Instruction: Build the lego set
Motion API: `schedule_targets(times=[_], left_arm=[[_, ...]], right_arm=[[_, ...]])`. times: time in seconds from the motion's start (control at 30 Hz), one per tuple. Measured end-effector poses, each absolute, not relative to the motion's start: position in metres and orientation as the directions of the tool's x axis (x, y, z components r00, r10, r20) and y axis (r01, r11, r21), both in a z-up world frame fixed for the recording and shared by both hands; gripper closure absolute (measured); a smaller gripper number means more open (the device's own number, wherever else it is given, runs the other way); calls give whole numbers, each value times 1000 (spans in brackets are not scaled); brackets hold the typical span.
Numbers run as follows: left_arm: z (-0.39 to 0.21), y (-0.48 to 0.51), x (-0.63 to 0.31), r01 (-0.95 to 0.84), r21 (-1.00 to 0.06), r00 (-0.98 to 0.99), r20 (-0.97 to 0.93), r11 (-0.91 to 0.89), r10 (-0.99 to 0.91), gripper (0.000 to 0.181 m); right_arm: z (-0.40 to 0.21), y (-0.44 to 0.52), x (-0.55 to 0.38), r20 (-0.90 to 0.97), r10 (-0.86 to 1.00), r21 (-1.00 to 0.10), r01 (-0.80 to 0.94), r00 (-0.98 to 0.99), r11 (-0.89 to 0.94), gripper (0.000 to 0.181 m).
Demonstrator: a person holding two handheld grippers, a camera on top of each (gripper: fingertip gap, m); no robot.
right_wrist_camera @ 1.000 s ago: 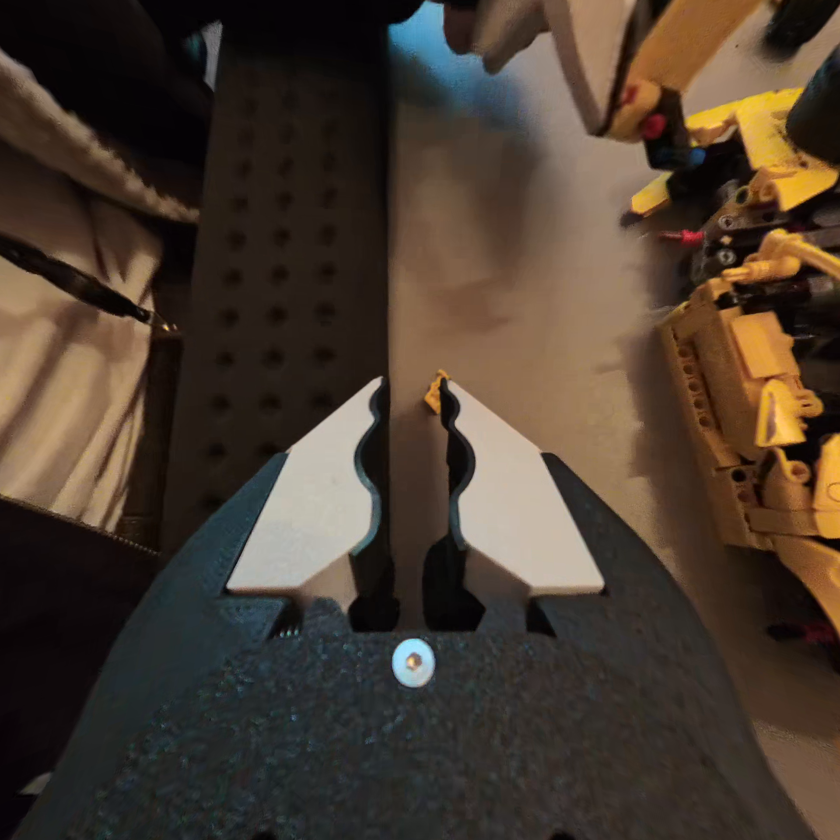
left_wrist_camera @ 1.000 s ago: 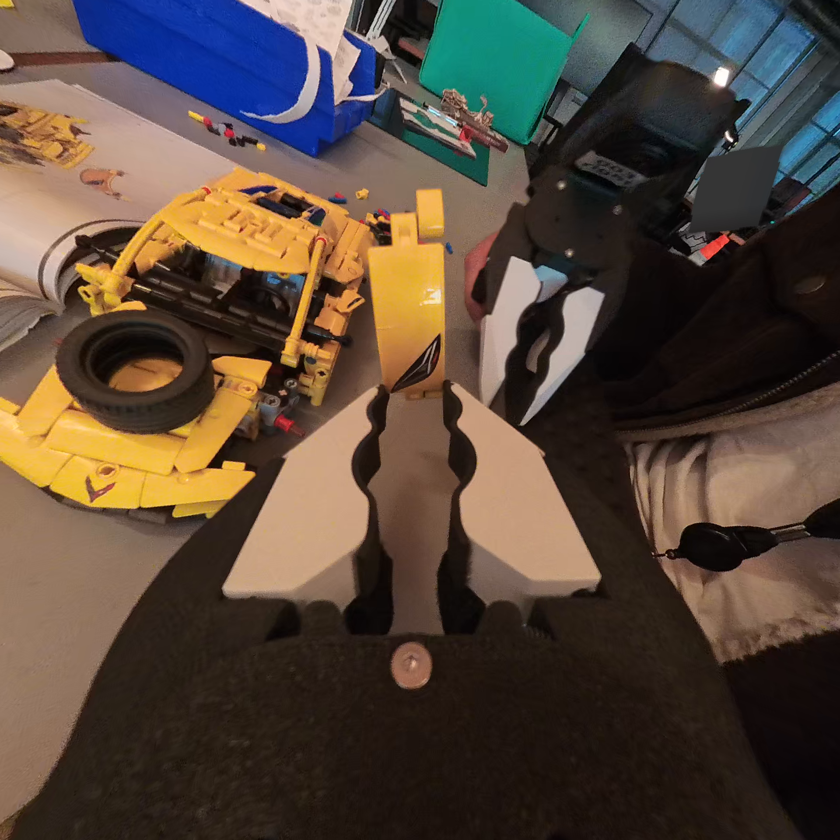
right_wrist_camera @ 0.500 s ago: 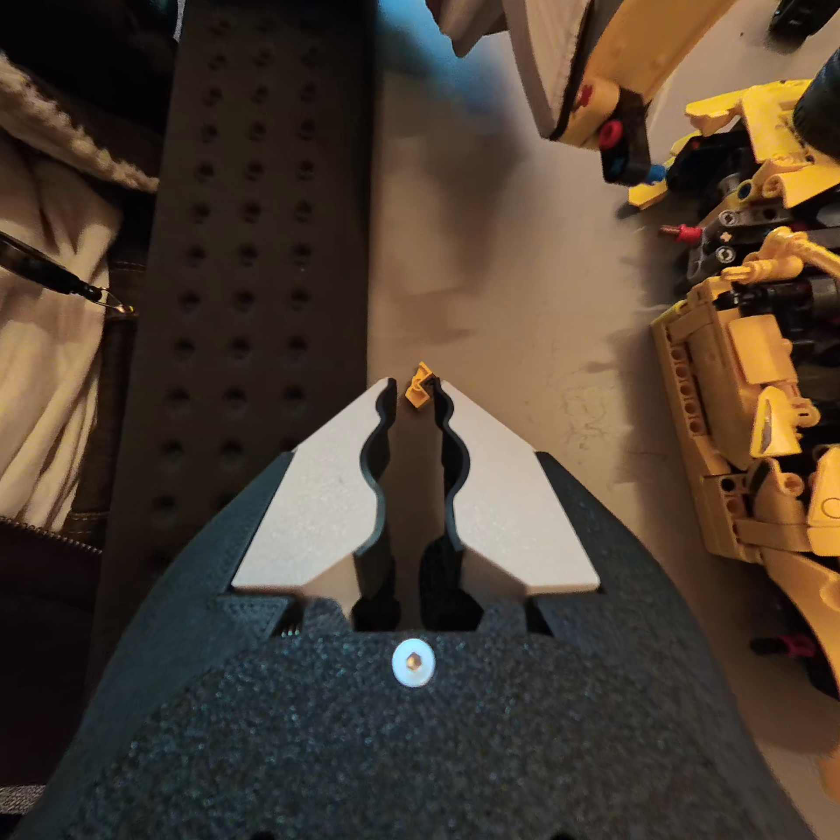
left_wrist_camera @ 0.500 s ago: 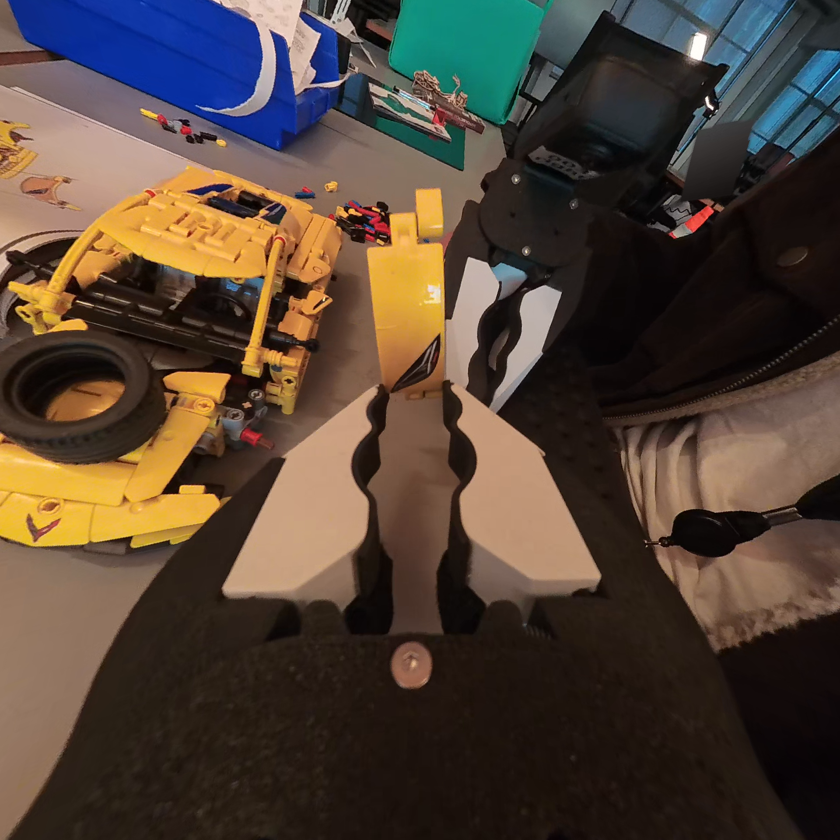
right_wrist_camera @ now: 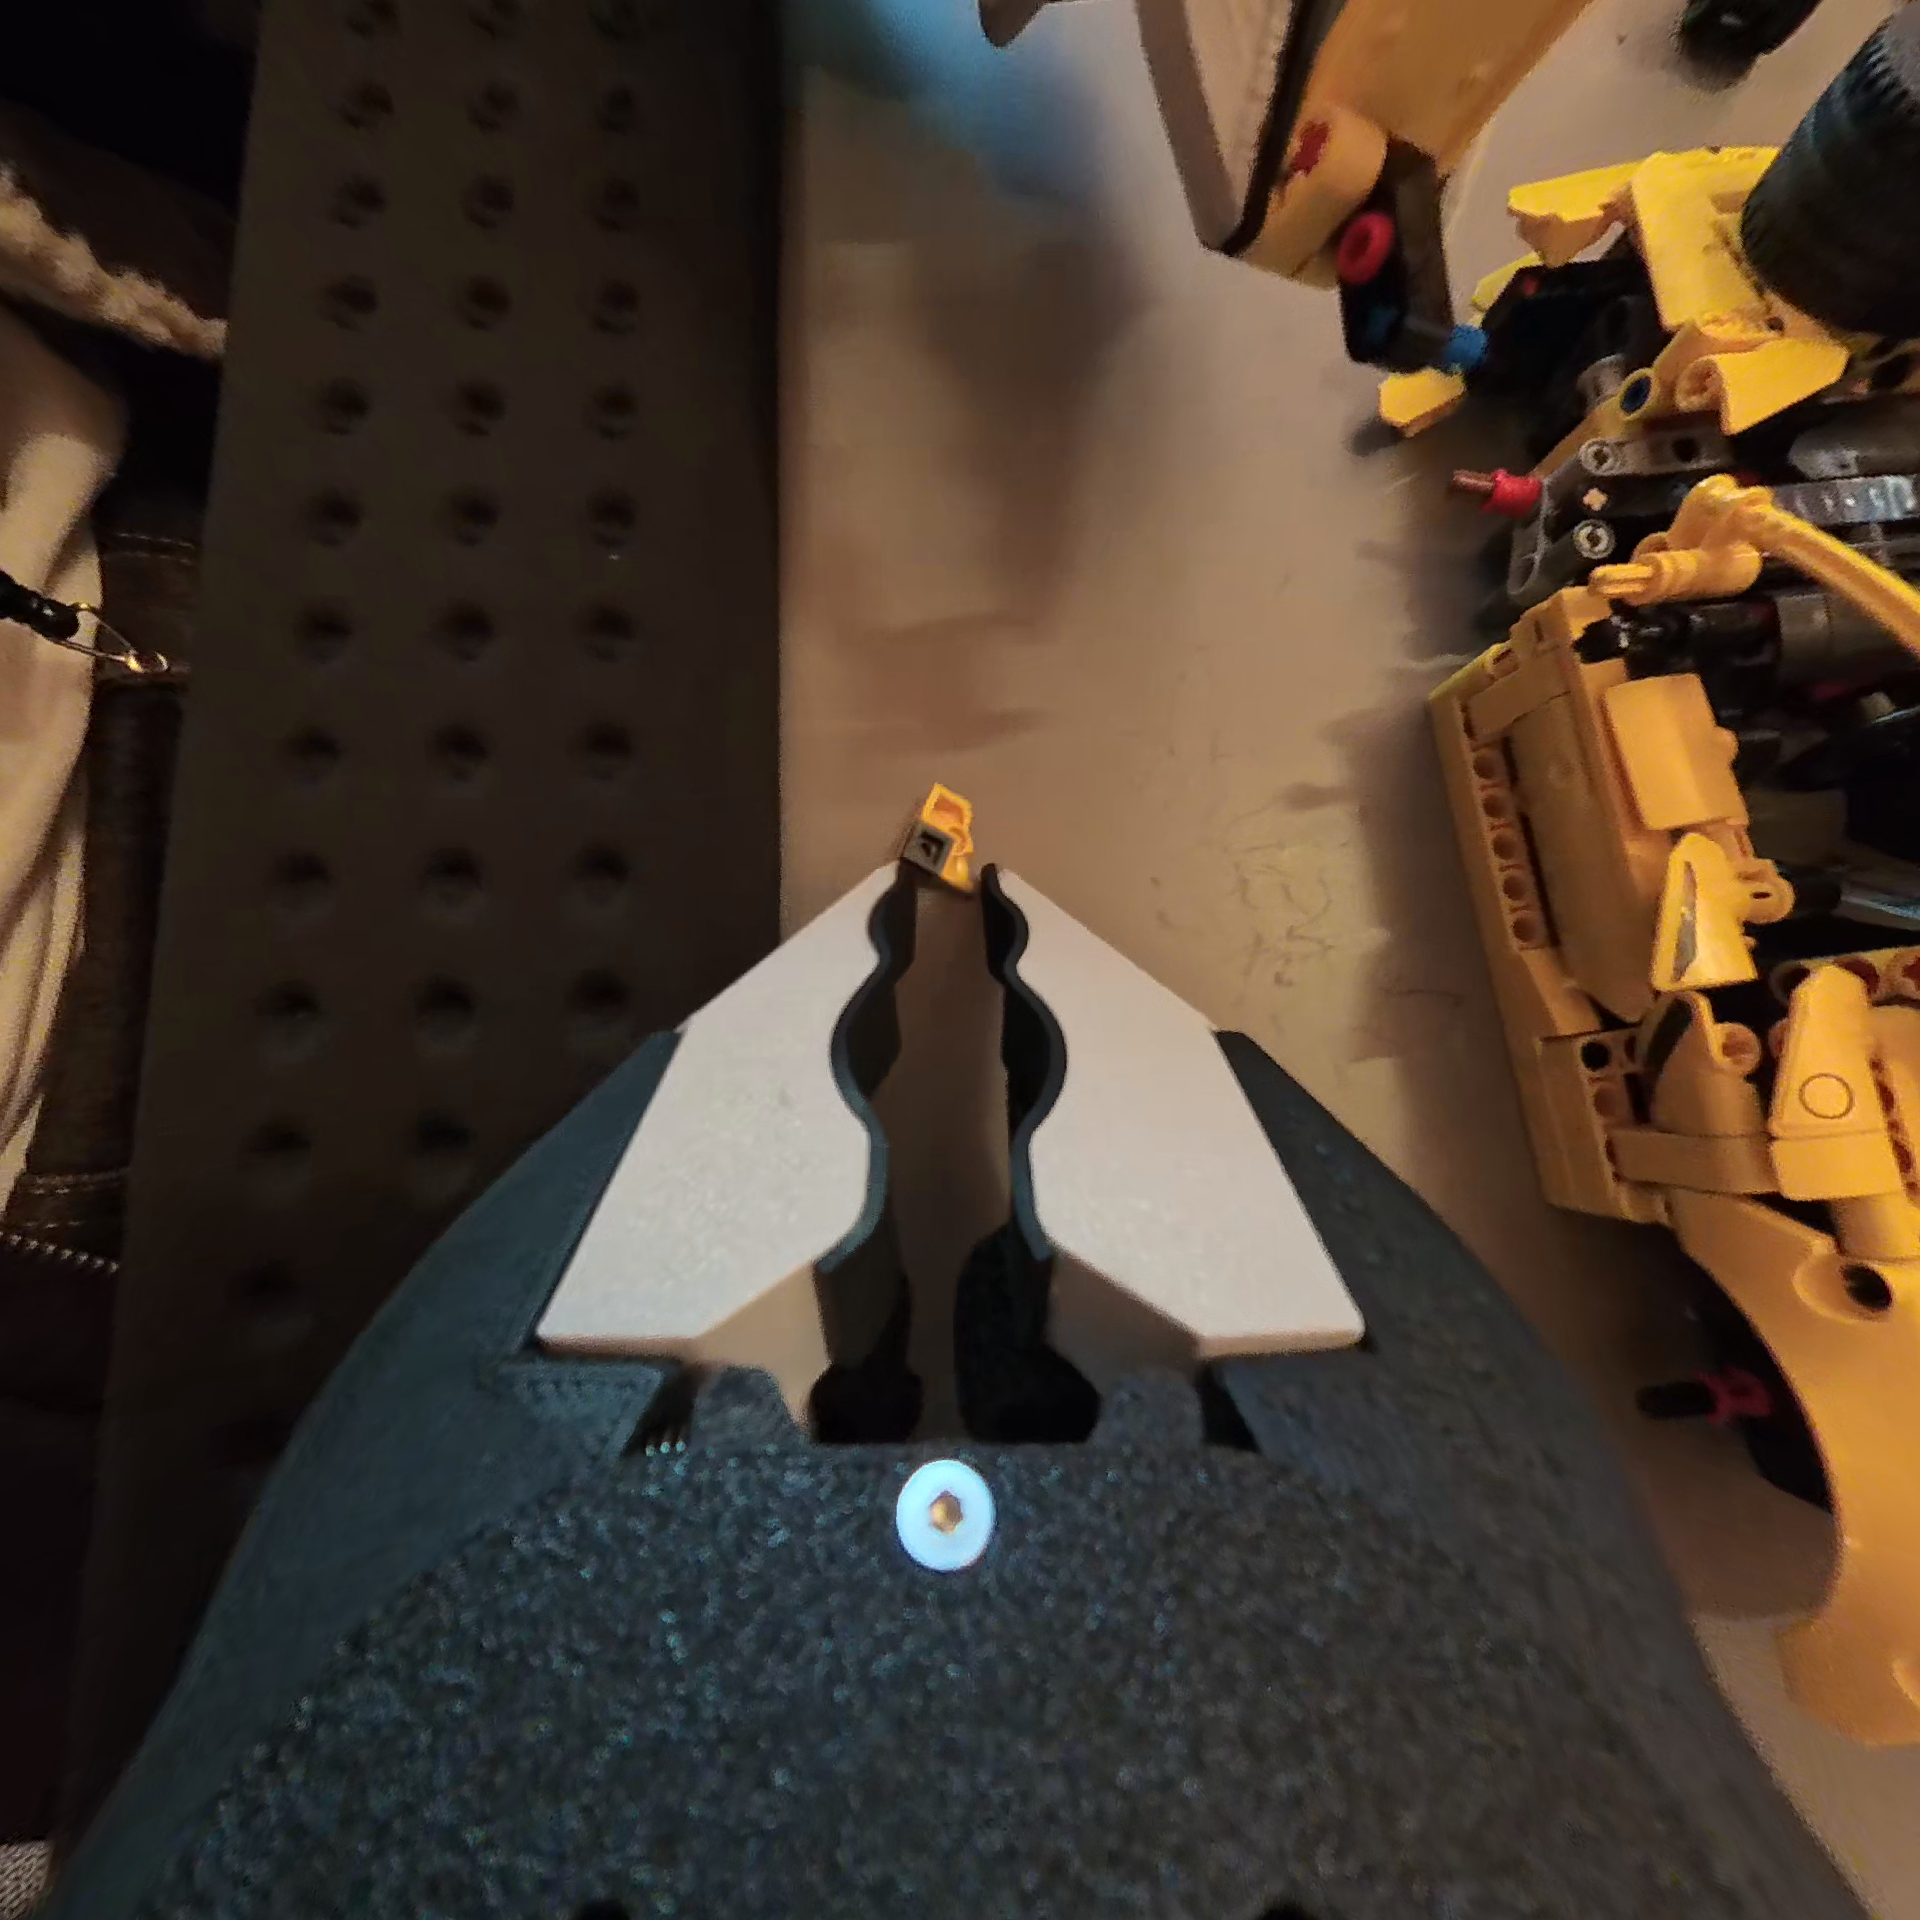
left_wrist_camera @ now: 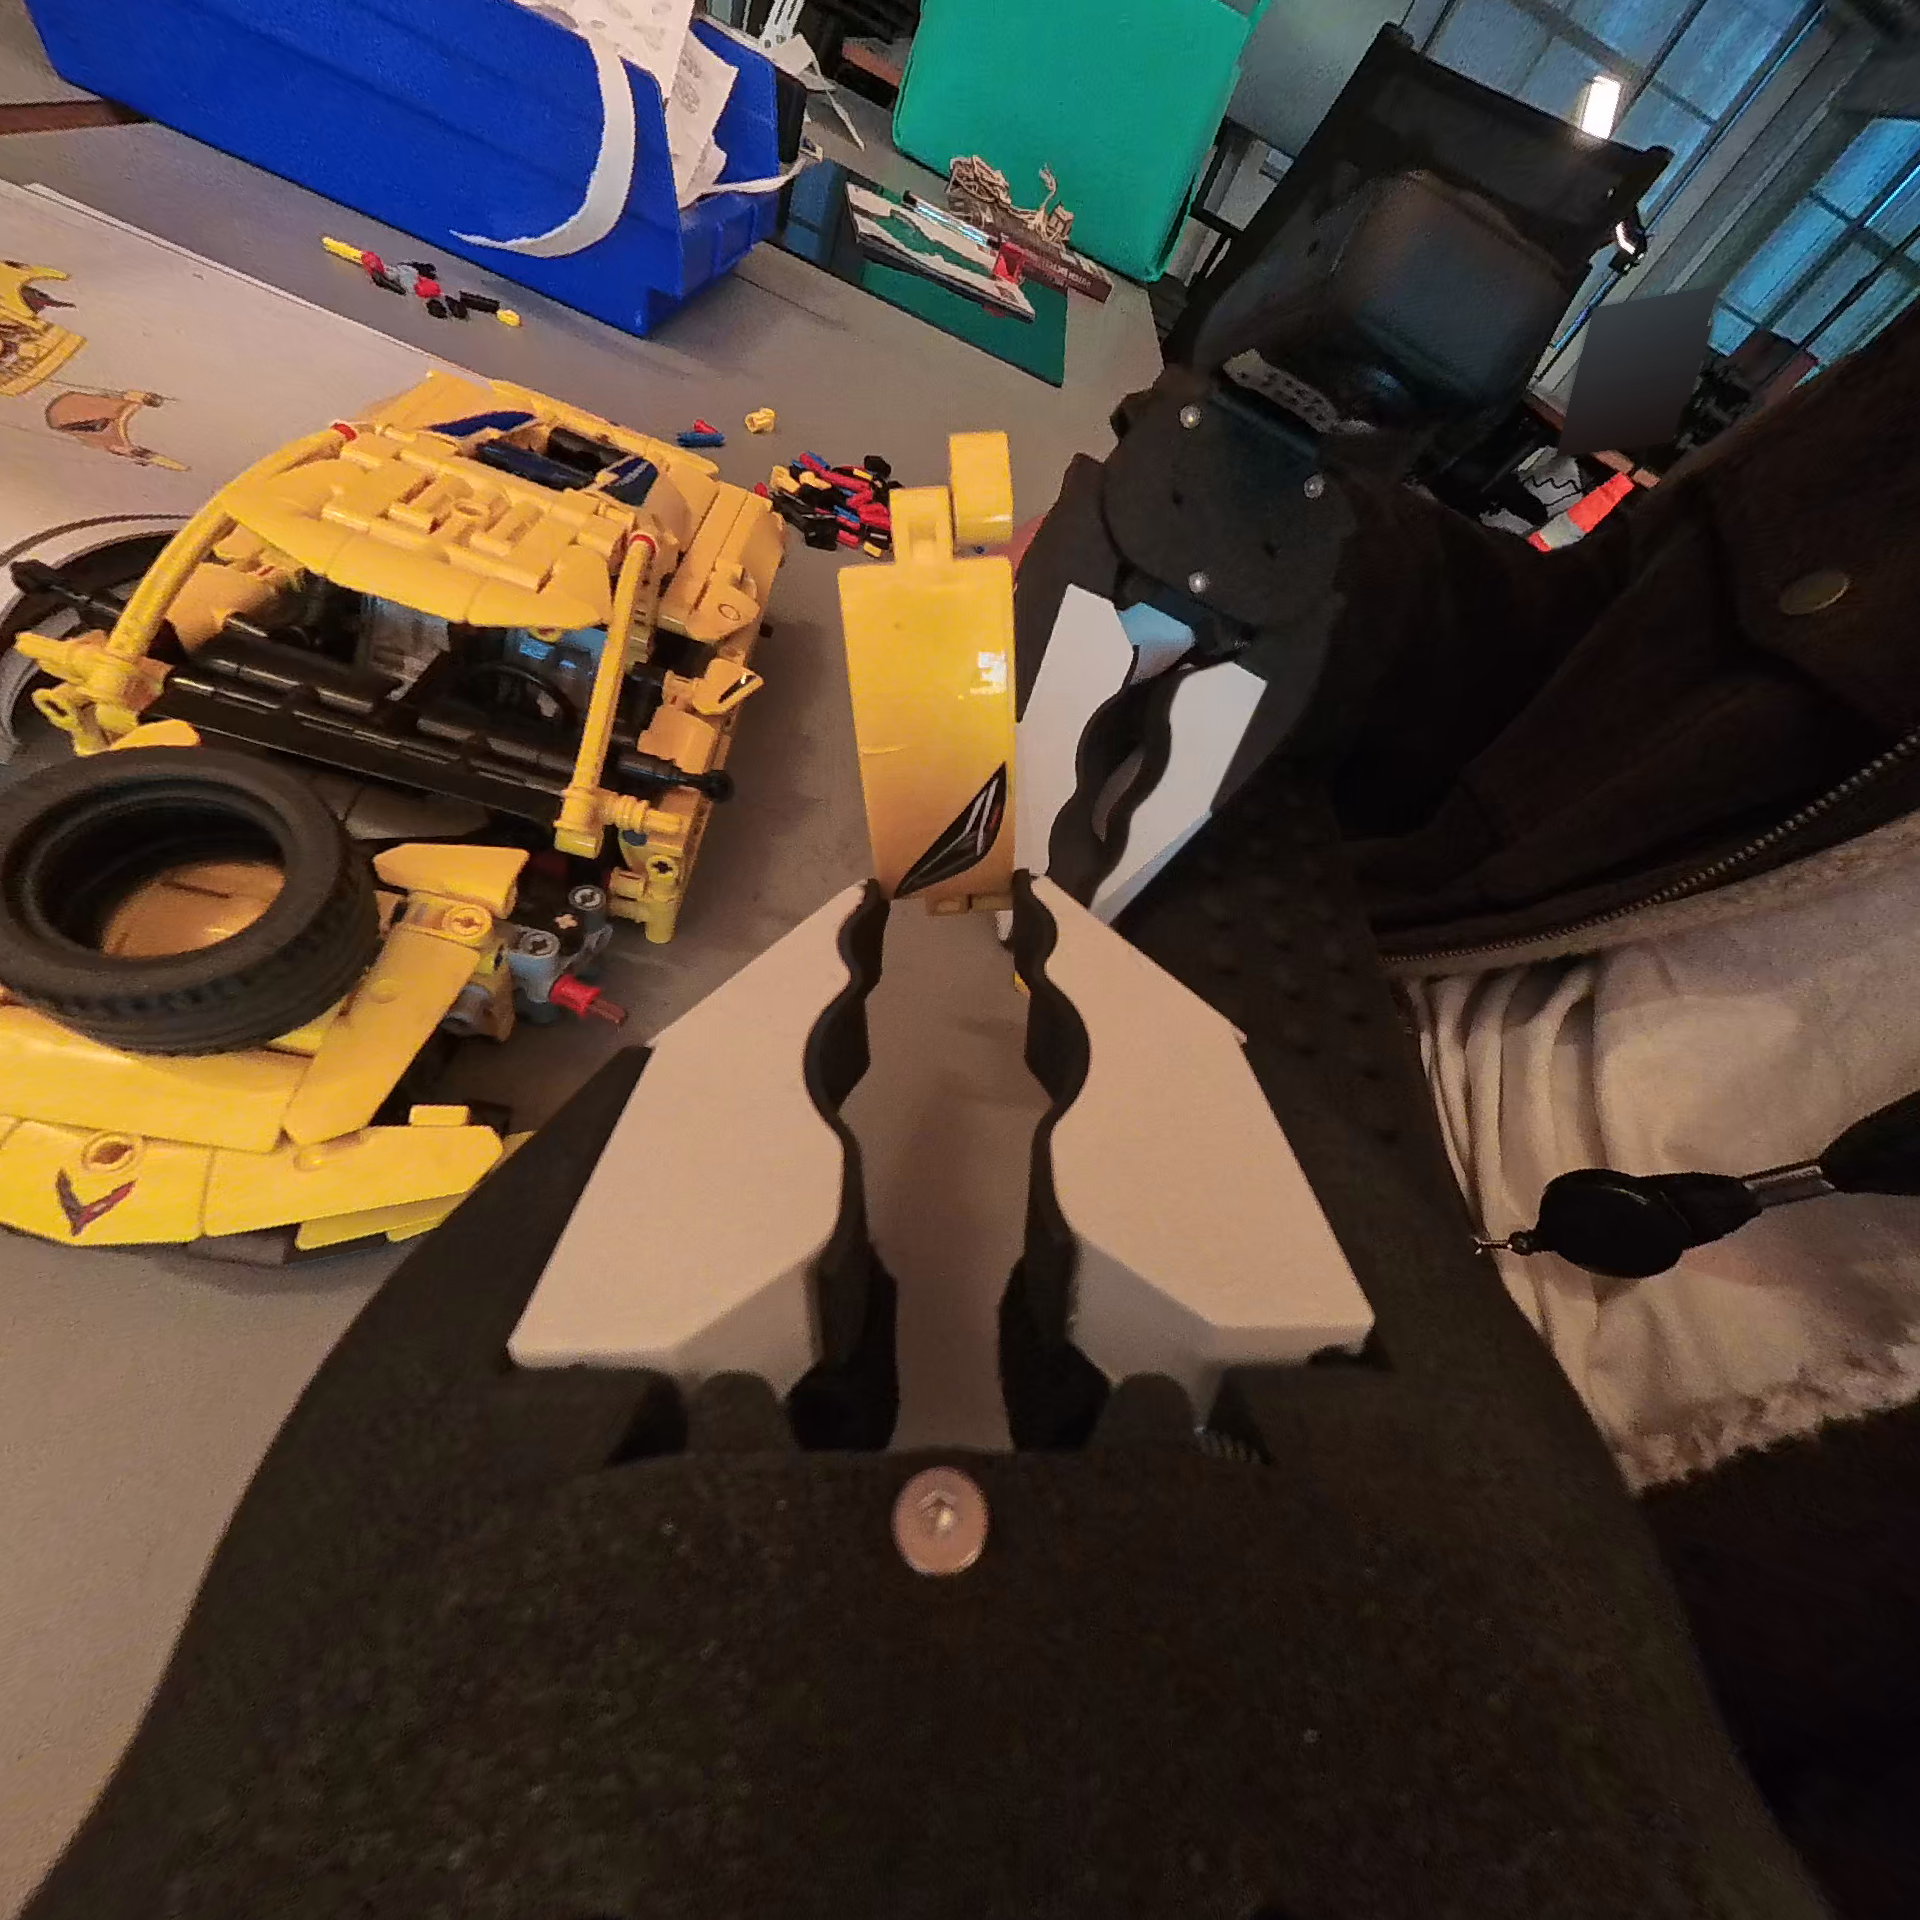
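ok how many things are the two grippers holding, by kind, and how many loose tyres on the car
yellow panel assembly in the left gripper: 1
small yellow piece in the right gripper: 1
black tyre lying on the yellow car: 1
total: 3

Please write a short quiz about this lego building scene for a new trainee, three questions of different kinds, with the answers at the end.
1. True or false: the left gripper holds a long yellow panel at its tips.
2. What does the right gripper pinch? A) a red pin B) a small yellow piece C) a black tire
3. Fill in: the black tire lies on the yellow ____.

Key
1. True; the panel stands up from the closed tips.
2. B; the small yellow piece sits between the tips, above the grey table.
3. Car; the tire rests flat on the yellow car, unmounted.
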State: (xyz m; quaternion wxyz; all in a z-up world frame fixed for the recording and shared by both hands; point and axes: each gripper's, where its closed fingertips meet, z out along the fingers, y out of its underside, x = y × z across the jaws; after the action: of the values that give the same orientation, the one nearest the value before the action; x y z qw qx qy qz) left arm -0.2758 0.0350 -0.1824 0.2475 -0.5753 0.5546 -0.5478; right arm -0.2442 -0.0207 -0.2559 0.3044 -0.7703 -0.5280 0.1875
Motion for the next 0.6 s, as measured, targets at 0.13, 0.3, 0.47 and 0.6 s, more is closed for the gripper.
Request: schedule_targets(times=[0.13, 0.3, 0.47, 0.6], left_arm=[[-182, 36, -276, -366, -893, -214, 356, -263, -910, 157], [-184, 34, -276, -374, -890, -216, 356, -260, -909, 157], [-185, 33, -275, -379, -888, -217, 358, -259, -908, 157], [-186, 33, -275, -383, -887, -218, 359, -259, -908, 157]], right_arm=[[-248, -25, -250, 56, 937, -689, 692, 344, -214, 169], [-247, -29, -256, 85, 960, -695, 706, 269, -136, 165], [-249, -29, -257, 98, 985, -677, 735, 143, -39, 158], [-253, -30, -257, 81, 995, -672, 741, 60, 10, 157]])
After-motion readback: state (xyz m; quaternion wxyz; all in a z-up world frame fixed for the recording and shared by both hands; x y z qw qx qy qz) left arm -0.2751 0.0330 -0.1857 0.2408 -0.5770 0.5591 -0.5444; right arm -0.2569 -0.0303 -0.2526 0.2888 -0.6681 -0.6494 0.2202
